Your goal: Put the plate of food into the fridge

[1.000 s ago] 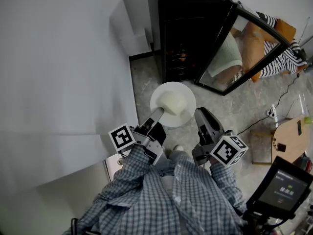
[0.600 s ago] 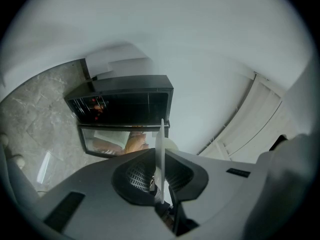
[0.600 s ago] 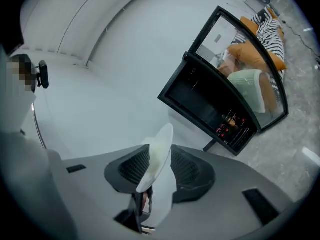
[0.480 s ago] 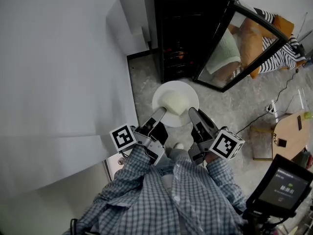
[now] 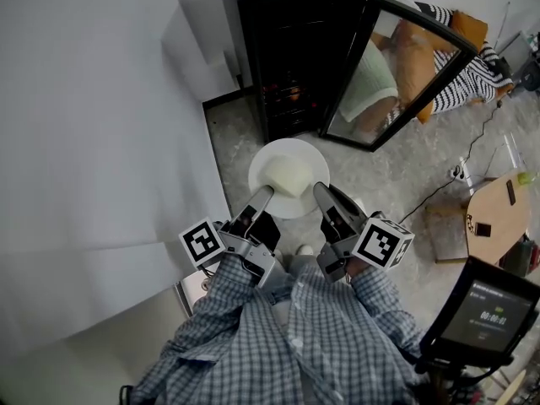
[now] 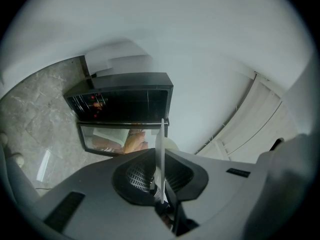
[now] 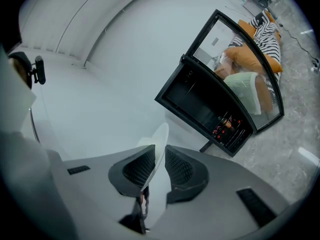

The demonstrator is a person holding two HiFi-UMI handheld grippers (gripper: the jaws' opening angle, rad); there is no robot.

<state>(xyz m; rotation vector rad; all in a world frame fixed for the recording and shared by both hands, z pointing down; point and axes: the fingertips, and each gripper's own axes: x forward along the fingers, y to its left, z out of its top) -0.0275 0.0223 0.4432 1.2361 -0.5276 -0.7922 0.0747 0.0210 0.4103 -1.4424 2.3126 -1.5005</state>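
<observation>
Plate [image 5: 268, 153]: white and round, carrying a pale block of food [image 5: 289, 175]; held up over the stone floor [image 5: 396, 184], just near of the fridge.
Left gripper [image 5: 260, 196]: clamped on the plate's near-left rim; in the left gripper view the thin edge stands pinched upright between the two pads.
Right gripper [image 5: 320, 191]: at the plate's near-right rim, jaws closing. In the right gripper view the rim sits between them, lying against the left pad, with a slit of light left at the right pad.
Fridge [image 5: 287, 49]: dark, far of the plate, with red items on its shelves.
Fridge door [image 5: 396, 66]: glass, swung open to the right.
</observation>
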